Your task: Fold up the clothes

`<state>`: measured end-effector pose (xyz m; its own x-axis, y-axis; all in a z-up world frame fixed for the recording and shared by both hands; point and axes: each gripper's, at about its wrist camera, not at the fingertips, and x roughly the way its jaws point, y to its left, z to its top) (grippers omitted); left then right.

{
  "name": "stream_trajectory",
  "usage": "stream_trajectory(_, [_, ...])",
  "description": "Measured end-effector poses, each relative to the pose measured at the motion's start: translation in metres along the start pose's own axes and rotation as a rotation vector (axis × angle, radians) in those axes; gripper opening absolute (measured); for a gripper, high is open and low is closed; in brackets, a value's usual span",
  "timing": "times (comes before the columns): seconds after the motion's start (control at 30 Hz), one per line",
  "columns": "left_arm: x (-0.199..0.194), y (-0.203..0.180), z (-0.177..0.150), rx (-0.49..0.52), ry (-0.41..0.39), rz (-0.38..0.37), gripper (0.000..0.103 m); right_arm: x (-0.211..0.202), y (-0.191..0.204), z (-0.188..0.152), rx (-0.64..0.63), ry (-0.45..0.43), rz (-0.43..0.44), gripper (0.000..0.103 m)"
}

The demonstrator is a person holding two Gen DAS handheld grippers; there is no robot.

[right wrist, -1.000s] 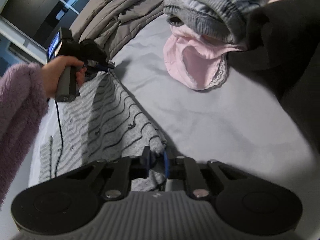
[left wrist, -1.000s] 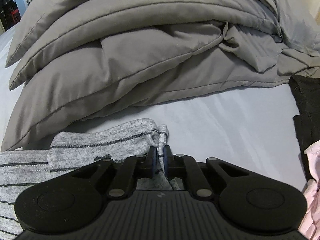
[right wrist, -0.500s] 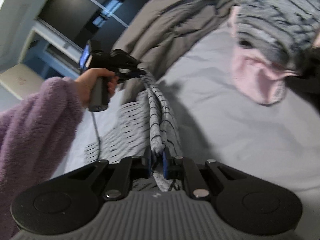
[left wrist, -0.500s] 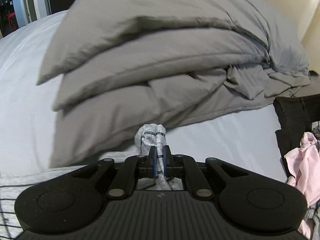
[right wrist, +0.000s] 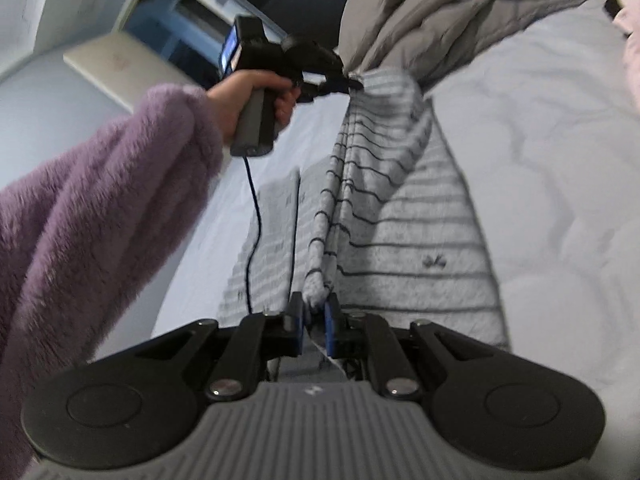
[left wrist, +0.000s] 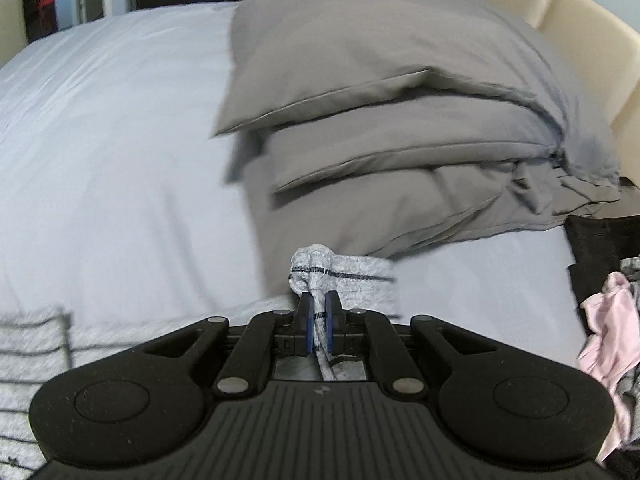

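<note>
Item: grey striped garment (right wrist: 404, 216), knit, pale grey with thin dark stripes. It is lying partly on the white bed sheet (left wrist: 100, 152) and partly lifted, a bunched edge running taut through the air between the two grippers.

Left gripper (left wrist: 316, 316): fingers are closing almost fully on a narrow twist of the garment's edge. The cloth is passing between the blue pads (left wrist: 306, 322) and bulging out in a small knot just beyond the fingertips, with a striped flap lying to the right of it. In the right wrist view the same gripper (right wrist: 352, 84) is pinching the garment's far corner, held by the person's left hand (right wrist: 256, 104) in a purple fleece sleeve (right wrist: 100, 208).

Right gripper (right wrist: 313, 312): fingers are standing a little apart, with the near bunched end of the garment sitting between the pads and touching the left-hand one; the grip on the right-hand side is unclear.

Surroundings: grey duvet (left wrist: 400, 120) is lying folded in layers beyond the left gripper; a pink garment (left wrist: 608, 328) and a black garment (left wrist: 600, 248) are lying at the right edge; a cream headboard (left wrist: 560, 12) is standing behind.
</note>
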<state>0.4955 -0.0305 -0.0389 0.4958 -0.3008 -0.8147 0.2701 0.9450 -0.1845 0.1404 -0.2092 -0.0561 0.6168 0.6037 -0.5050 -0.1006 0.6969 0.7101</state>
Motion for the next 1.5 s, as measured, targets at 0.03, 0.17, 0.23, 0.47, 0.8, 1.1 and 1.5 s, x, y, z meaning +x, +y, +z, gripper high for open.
stream_trajectory(0.03, [0.002, 0.010, -0.006, -0.009, 0.005, 0.008, 0.004, 0.006, 0.000, -0.003, -0.001, 0.022, 0.000, 0.012])
stream_trajectory(0.17, [0.012, 0.043, -0.027, -0.039, 0.020, 0.027, 0.004, 0.030, 0.002, -0.011, -0.019, 0.094, -0.015, 0.012])
stream_trajectory(0.23, [0.019, 0.054, -0.035, -0.056, 0.008, 0.014, 0.004, 0.043, 0.003, -0.016, -0.045, 0.115, -0.050, 0.012])
stream_trajectory(0.47, [0.029, 0.072, -0.047, -0.117, -0.045, 0.004, 0.026, 0.074, 0.008, -0.028, -0.132, 0.171, -0.146, 0.018])
stream_trajectory(0.8, [-0.080, 0.124, -0.065, -0.154, -0.103, -0.051, 0.042, 0.055, 0.046, -0.049, -0.262, 0.166, -0.143, 0.052])
stream_trajectory(1.1, [-0.193, 0.191, -0.108, -0.168, -0.110, 0.007, 0.045, 0.071, 0.111, -0.090, -0.460, 0.192, -0.101, 0.050])
stream_trajectory(1.5, [-0.260, 0.296, -0.171, -0.247, -0.066, 0.108, 0.050, 0.141, 0.219, -0.154, -0.855, 0.159, -0.112, 0.042])
